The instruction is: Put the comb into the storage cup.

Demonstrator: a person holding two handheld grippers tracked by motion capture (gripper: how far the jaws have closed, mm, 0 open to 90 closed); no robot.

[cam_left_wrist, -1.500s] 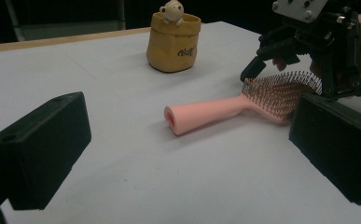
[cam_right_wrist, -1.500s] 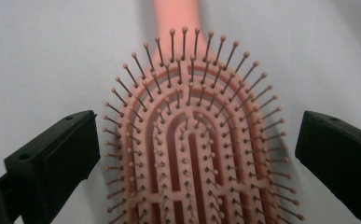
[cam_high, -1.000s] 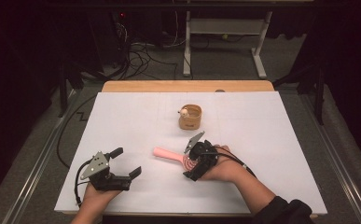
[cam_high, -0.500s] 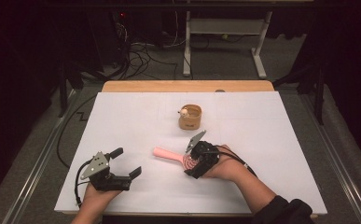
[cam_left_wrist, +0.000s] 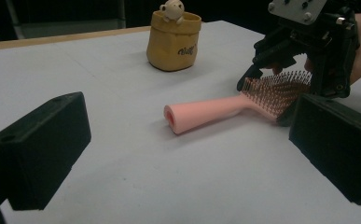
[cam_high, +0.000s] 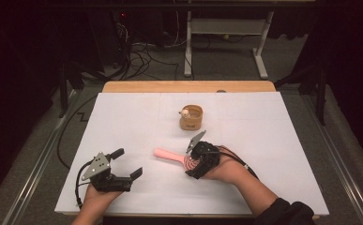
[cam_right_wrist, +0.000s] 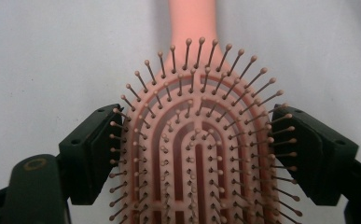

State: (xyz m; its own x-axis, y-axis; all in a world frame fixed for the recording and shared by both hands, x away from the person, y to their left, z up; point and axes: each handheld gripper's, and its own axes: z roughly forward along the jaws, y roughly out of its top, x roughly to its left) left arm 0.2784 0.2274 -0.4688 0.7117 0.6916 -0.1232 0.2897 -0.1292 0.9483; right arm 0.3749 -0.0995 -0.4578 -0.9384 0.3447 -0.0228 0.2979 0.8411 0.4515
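Pink hairbrush (cam_high: 175, 158) lies bristle-side up on the white table cover (cam_high: 263, 122), a little below and right of the centre of the high view, its handle pointing toward the left of the frame and slightly up. The right gripper (cam_high: 196, 161) sits over the brush head, held by the person's right hand (cam_high: 226, 168), which comes in from the lower right. In the right gripper view the oval head of the hairbrush (cam_right_wrist: 197, 154) fills the lower middle, handle running up out of the top edge, with one black jaw at each flank of the head. The jaws have just been closing around it, and their pads now sit against the outer bristles and the rim on both sides, so the brush head is clasped between them while it rests on the cover.

In the left gripper view the hairbrush (cam_left_wrist: 225, 107) appears right of centre, its round handle end facing the camera, and the right gripper (cam_left_wrist: 281, 93) bends over the head in the upper right.

The left gripper (cam_high: 125, 165) rests at the lower left of the high view in the person's left hand (cam_high: 97, 197), well apart from the brush; its jaws stand wide with nothing between them.

A small yellow-brown pouch (cam_high: 191, 117) with a little pale figure on its rim stands upright just above the centre of the high view, near the brush head but apart from it, and shows again at the top middle of the left gripper view (cam_left_wrist: 173, 39).
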